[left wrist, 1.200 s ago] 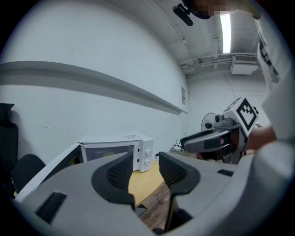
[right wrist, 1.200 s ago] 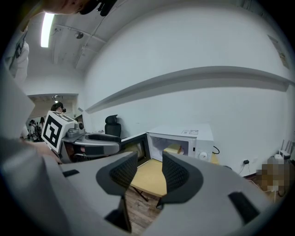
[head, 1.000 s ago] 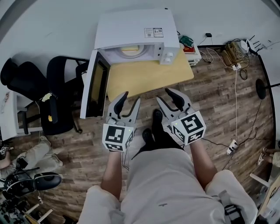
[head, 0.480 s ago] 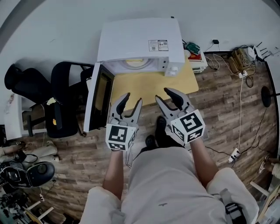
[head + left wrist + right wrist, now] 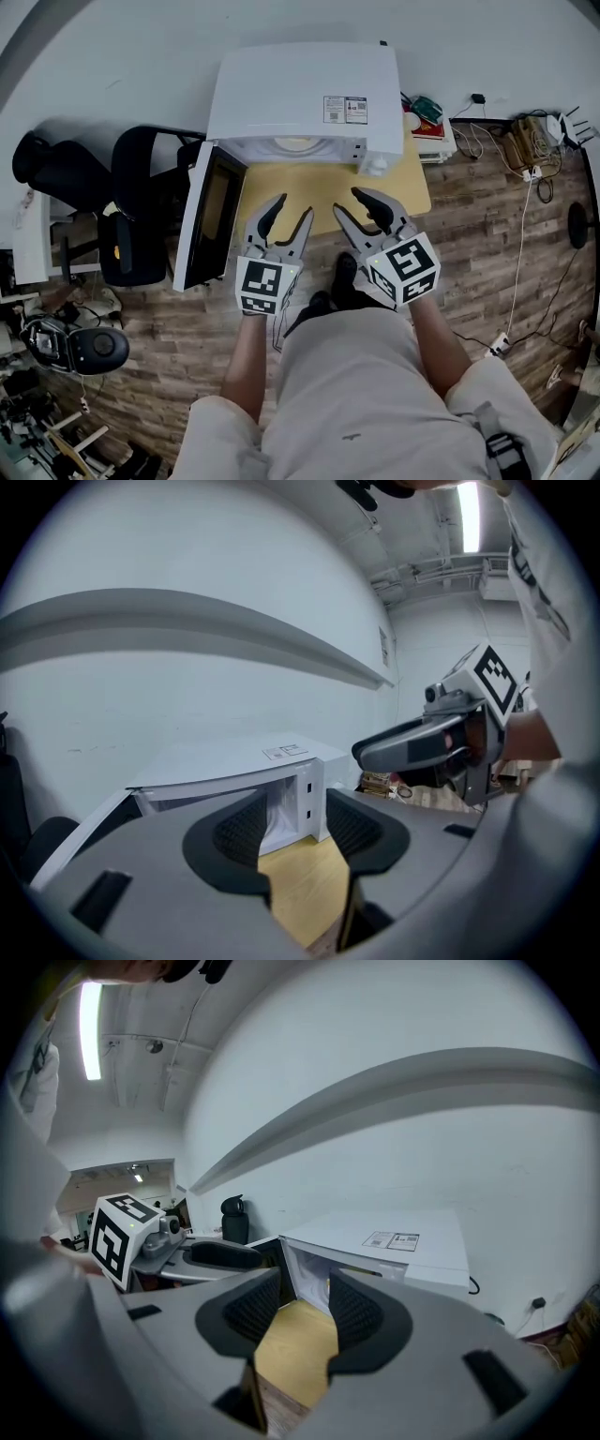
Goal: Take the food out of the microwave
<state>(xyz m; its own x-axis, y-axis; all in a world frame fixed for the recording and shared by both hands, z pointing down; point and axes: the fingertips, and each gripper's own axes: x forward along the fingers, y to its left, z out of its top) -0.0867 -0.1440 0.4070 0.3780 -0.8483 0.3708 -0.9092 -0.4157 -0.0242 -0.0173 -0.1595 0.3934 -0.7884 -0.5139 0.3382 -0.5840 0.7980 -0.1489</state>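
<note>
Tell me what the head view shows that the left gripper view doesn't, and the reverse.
Only the head view: a yellowish dish inside the microwave, and the person's shoes. Only the left gripper view: a ceiling lamp. Both: the microwave with its door open, the table, the right claw, and the left claw, whose jaws have just been opening, nothing between them.

Wood-plank floor (image 5: 487, 234) meets a white wall (image 5: 112, 56); black office chair (image 5: 141, 178) at nine o'clock, tangled cables (image 5: 525, 150) at two.
</note>
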